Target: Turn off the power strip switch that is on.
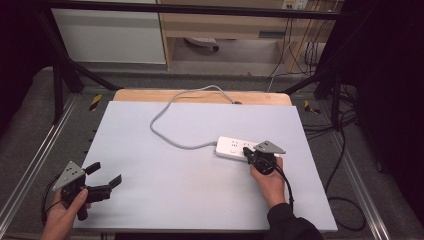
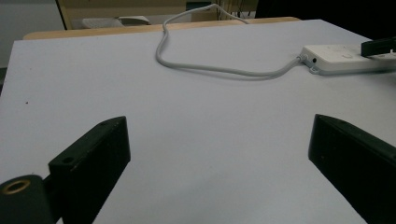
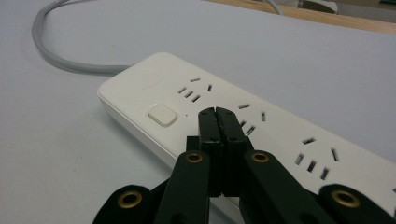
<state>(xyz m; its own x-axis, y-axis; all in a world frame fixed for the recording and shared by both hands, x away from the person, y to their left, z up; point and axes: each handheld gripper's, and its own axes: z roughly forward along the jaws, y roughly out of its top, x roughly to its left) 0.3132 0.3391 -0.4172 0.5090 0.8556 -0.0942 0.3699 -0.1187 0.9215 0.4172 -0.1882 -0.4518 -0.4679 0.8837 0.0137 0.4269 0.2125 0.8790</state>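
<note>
Evidently I've pressed my right gripper jaws together into one blunt tip over the white power strip at mid-table, beside its switch button; my left gripper waits spread apart, well clear.

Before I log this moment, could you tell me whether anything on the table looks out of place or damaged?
Nothing stands out. The white power strip lies flat on the grey table mat, its casing unbroken, and its grey cable loops loosely off the far edge. The right claw is shut above the strip beside its switch; the left claw is open over bare mat.
</note>
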